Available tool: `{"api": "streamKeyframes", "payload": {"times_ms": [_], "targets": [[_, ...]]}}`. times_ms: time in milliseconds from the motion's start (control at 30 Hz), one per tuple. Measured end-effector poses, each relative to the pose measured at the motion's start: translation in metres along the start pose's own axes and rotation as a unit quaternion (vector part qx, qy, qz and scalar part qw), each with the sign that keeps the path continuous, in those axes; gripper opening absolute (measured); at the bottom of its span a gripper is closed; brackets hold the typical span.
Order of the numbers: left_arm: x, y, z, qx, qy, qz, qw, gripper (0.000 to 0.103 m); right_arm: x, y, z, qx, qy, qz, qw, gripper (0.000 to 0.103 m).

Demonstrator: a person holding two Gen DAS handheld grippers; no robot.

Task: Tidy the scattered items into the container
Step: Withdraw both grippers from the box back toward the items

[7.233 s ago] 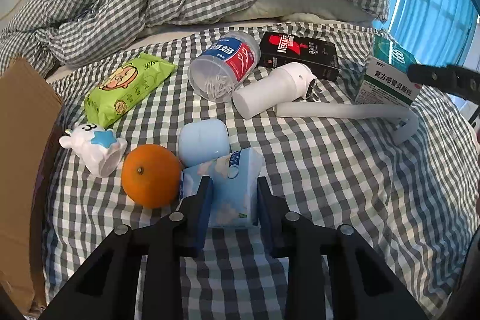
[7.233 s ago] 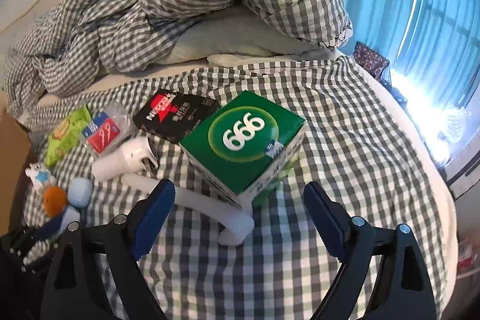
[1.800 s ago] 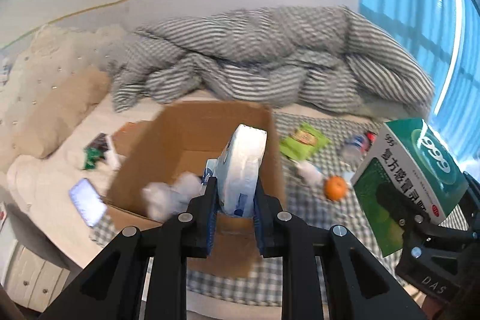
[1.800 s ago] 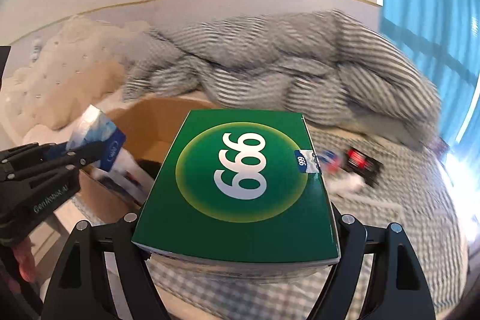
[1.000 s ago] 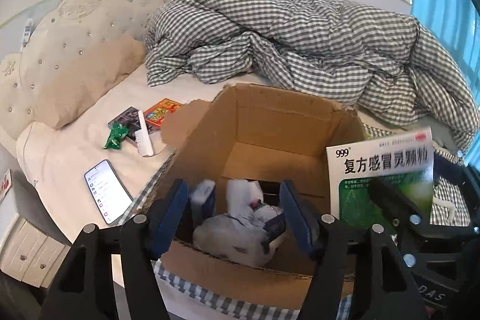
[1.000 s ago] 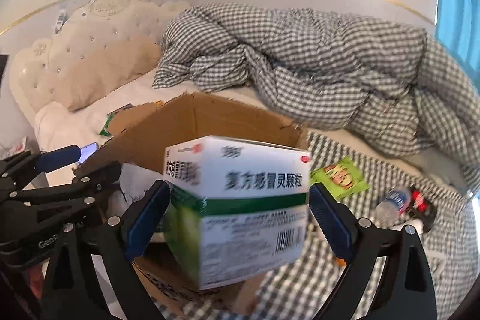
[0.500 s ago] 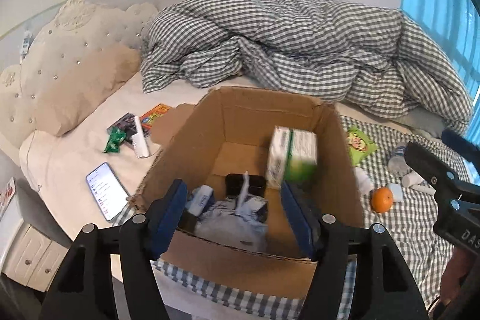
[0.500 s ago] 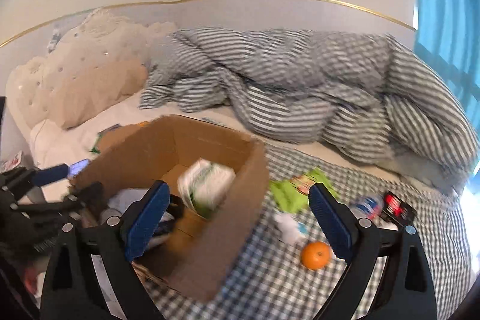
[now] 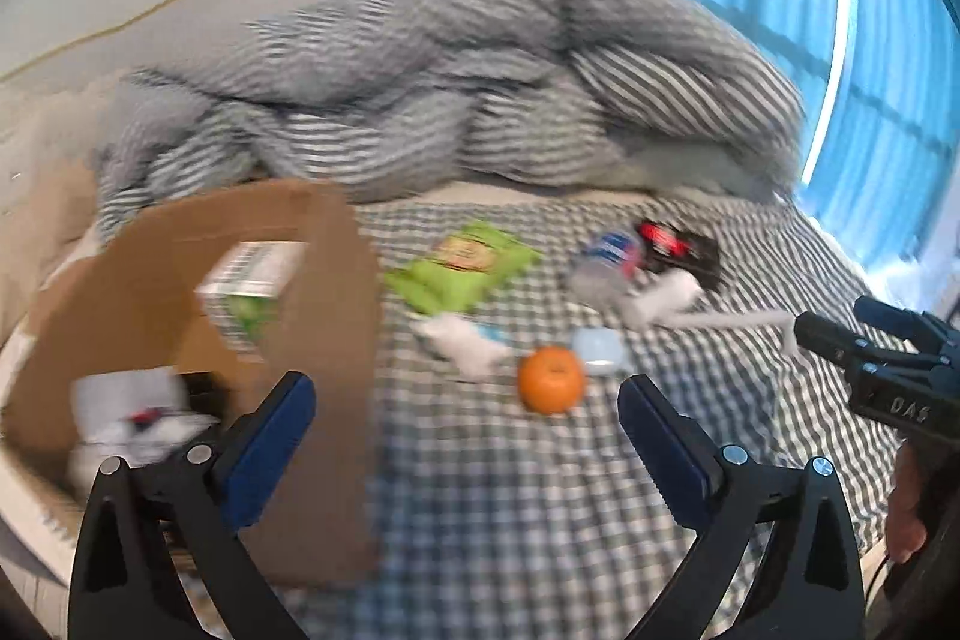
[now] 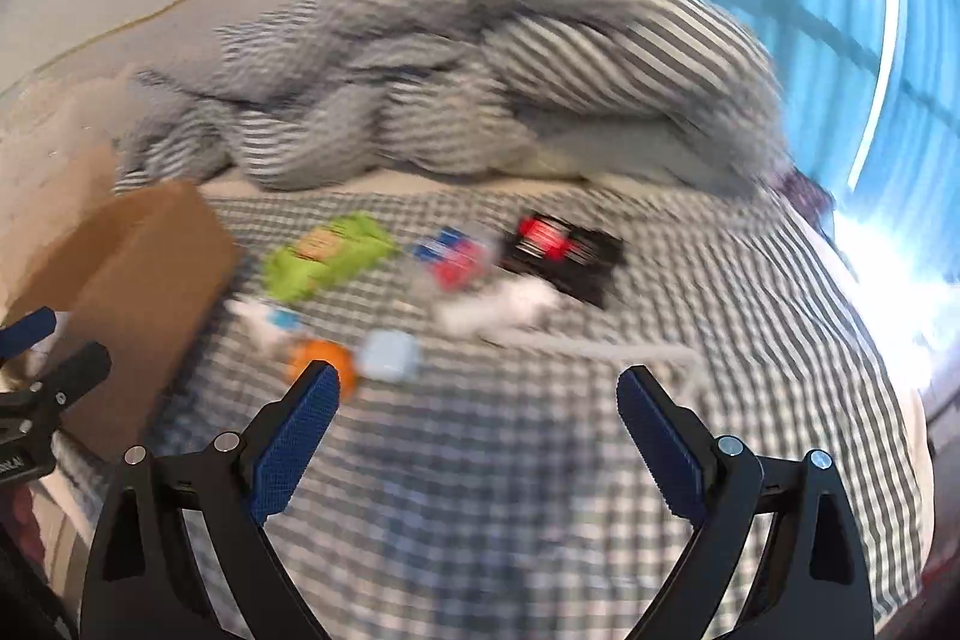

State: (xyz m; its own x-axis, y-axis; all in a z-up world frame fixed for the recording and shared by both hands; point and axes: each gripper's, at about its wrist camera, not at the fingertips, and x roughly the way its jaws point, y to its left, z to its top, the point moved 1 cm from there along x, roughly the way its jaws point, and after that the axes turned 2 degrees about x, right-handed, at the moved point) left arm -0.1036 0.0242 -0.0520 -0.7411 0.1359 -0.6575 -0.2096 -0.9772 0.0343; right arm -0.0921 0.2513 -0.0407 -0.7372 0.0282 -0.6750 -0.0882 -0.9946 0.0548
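With your left claw opening empty and your right claw spread empty, take the firm, roll-prone orange, lying on the bed beside the cardboard box, across its middle.

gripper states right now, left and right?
Left gripper: jaws opening wide, nothing between them.
Right gripper: open, holding nothing.
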Motion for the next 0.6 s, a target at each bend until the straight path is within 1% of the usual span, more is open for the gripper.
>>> {"api": "streamKeyframes", "payload": {"times_ms": [100, 200, 300, 367, 433, 600], "targets": [[0.032, -0.027, -0.004, 0.02, 0.01, -0.008, 0.9997, 0.103, 0.013, -0.03, -0.01, 0.015, 0.013, -0.007, 1.0, 0.094], [0.068, -0.044, -0.009, 0.034, 0.025, -0.001, 0.9991, 0.103, 0.029, -0.052, -0.02, 0.025, 0.026, -0.01, 0.999, 0.094], [0.099, -0.047, -0.016, 0.024, 0.046, 0.009, 0.9986, 0.103, 0.043, -0.065, -0.03, 0.03, 0.036, -0.013, 0.999, 0.094], [0.117, -0.046, -0.019, 0.009, 0.065, 0.008, 0.9978, 0.103, 0.053, -0.07, -0.034, 0.031, 0.045, -0.014, 0.998, 0.094], [0.13, -0.045, -0.022, -0.002, 0.072, 0.006, 0.9974, 0.103, 0.063, -0.074, -0.037, 0.027, 0.051, -0.017, 0.998, 0.094], [0.148, -0.047, -0.025, 0.009, 0.08, 0.012, 0.9967, 0.103, 0.072, -0.077, -0.036, 0.025, 0.049, -0.009, 0.998, 0.094]]}}
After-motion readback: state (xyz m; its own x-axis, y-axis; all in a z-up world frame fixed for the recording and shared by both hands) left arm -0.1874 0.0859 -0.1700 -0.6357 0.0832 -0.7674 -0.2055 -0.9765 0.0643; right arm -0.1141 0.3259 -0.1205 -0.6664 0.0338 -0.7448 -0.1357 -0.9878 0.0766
